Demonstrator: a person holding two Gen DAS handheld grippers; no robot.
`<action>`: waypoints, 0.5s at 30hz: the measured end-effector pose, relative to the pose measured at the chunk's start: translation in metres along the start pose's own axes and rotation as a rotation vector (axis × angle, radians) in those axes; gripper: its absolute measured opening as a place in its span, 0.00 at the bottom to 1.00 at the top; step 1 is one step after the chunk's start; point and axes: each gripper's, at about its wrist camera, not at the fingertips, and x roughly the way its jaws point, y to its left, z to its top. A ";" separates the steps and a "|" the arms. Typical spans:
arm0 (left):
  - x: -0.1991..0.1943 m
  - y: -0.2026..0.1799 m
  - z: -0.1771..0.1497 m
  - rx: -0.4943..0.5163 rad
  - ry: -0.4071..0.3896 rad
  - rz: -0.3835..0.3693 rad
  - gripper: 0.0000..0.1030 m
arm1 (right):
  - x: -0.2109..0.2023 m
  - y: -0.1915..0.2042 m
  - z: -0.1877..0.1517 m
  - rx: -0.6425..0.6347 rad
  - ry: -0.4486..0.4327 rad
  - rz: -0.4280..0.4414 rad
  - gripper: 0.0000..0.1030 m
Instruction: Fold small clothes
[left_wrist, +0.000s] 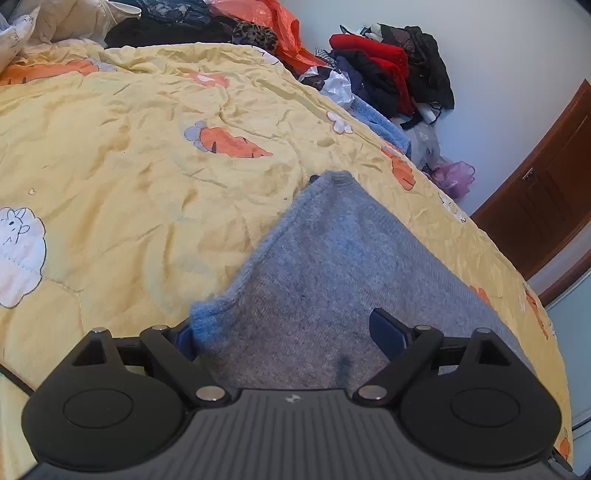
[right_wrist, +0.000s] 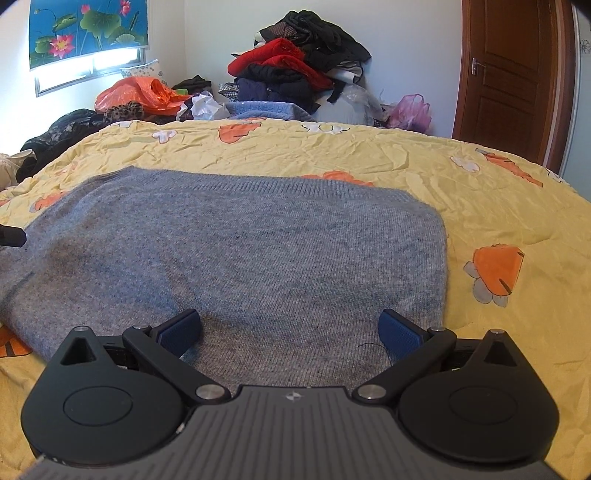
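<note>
A gray knit sweater (right_wrist: 236, 251) lies spread on a bed covered by a yellow quilt (right_wrist: 498, 206) printed with orange carrots and white rabbits, the garment's ribbed edge running along its far side in the right wrist view. The right tool (right_wrist: 290, 334) hovers low over the sweater's near edge, its 2 blue-padded fingers (right_wrist: 400, 334) spread wide apart with knit fabric showing between them and nothing gripped. The left tool (left_wrist: 291, 332) sits over another part of the same sweater (left_wrist: 314, 280), also released: its right pad (left_wrist: 388, 330) rests above the knit, while the left pad is partly hidden behind a rolled blue-gray edge of the sweater. From the left wrist view the sweater narrows to a point toward the quilt's far side. Beyond the sweater, past the quilt's far edge, a heap of red and black clothes (right_wrist: 295, 70) stands against the wall, with an orange plastic bag (right_wrist: 140, 94) to its left and a pale purple bag (right_wrist: 410, 110) to its right. A brown wooden door (right_wrist: 513, 74) stands right of the heap, and a lotus-print blind (right_wrist: 88, 31) hangs at the window to its left.
</note>
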 end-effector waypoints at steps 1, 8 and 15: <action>0.001 0.000 0.001 0.004 -0.001 -0.001 0.89 | 0.000 0.000 0.000 -0.002 0.001 -0.001 1.00; 0.005 0.010 0.005 -0.002 -0.006 0.028 0.27 | 0.002 0.004 0.000 -0.019 0.008 -0.015 1.00; 0.005 0.019 0.004 0.017 -0.013 -0.002 0.14 | 0.004 0.006 0.001 -0.030 0.015 -0.022 1.00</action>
